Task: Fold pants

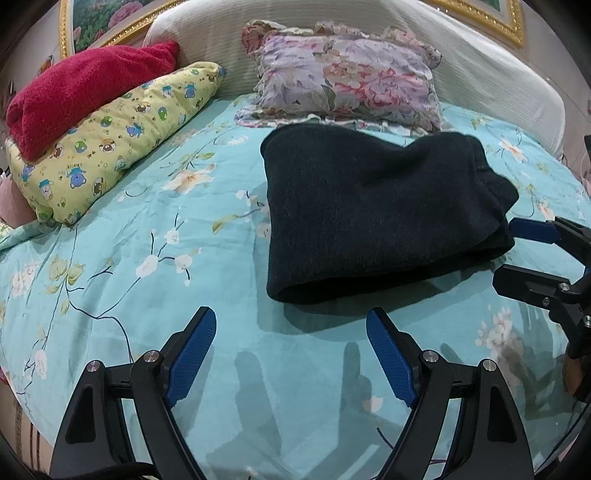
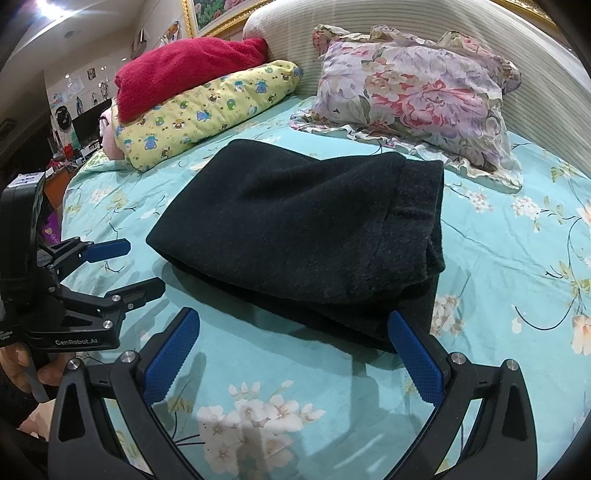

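The left gripper (image 1: 291,325) has its blue-padded fingers (image 1: 194,354) spread wide apart with nothing between them, hovering low over the bed sheet (image 1: 147,229) just in front of the near folded edge of the pants (image 1: 369,206). The right gripper (image 2: 295,328) is likewise wide open and empty; its right finger (image 2: 417,358) sits right at the near corner of the pants, though I cannot tell whether it touches the cloth. Seen from the left wrist, the right gripper comes in from the right edge with its tips beside the pants' right end; from the right wrist, the left gripper shows at the left edge, its tips near the pants' left corner but apart from it. The dark pants lie folded into a thick, compact bundle on the turquoise floral sheet, roughly in the middle of the bed, with layered edges stacked at the right end. Behind them, a flowered pillow (image 1: 347,77) with a frilled border leans against the pale ribbed headboard (image 1: 480,66), its frill close to the pants' far edge. Off to the left, a yellow cartoon-print cushion (image 1: 110,147) lies on the sheet with a red towel (image 1: 81,96) heaped on top of it. A gold picture frame (image 1: 66,33) hangs on the wall behind.
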The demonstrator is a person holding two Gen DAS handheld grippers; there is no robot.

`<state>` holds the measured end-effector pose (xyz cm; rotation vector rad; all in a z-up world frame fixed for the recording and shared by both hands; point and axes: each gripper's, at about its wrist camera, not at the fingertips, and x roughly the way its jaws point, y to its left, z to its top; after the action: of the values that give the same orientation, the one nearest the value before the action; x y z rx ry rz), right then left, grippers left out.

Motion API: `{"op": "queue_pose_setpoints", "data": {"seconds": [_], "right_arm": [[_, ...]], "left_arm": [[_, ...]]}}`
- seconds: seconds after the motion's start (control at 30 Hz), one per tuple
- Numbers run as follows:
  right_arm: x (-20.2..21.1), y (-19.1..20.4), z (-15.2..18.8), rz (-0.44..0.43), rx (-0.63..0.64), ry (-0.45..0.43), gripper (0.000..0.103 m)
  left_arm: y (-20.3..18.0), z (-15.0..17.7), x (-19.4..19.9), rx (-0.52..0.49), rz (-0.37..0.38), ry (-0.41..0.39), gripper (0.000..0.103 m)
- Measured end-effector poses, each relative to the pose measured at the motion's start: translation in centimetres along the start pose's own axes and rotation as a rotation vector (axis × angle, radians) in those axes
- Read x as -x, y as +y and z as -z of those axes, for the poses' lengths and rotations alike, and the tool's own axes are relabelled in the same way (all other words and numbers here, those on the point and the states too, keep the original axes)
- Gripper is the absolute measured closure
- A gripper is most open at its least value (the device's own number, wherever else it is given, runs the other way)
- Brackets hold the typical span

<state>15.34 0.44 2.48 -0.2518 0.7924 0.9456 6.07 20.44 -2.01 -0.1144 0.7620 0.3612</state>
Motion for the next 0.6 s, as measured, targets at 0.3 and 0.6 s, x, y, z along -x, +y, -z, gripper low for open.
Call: {"op": "queue_pose_setpoints", "data": {"seconds": [0.3,0.6], "right_arm": [[0.8,-1.0,-0.2,0.016,-0.018,-0.013,0.001],[1.0,-1.5,-0.4,0.027,-0.022,-0.010,0.001]], "left_arm": [[-0.4,-0.8,1.0,-0.013,-0.020,-0.047,0.019],[-0.9,-1.7,0.7,-0.027,-0.009,-0.031,0.019]]}}
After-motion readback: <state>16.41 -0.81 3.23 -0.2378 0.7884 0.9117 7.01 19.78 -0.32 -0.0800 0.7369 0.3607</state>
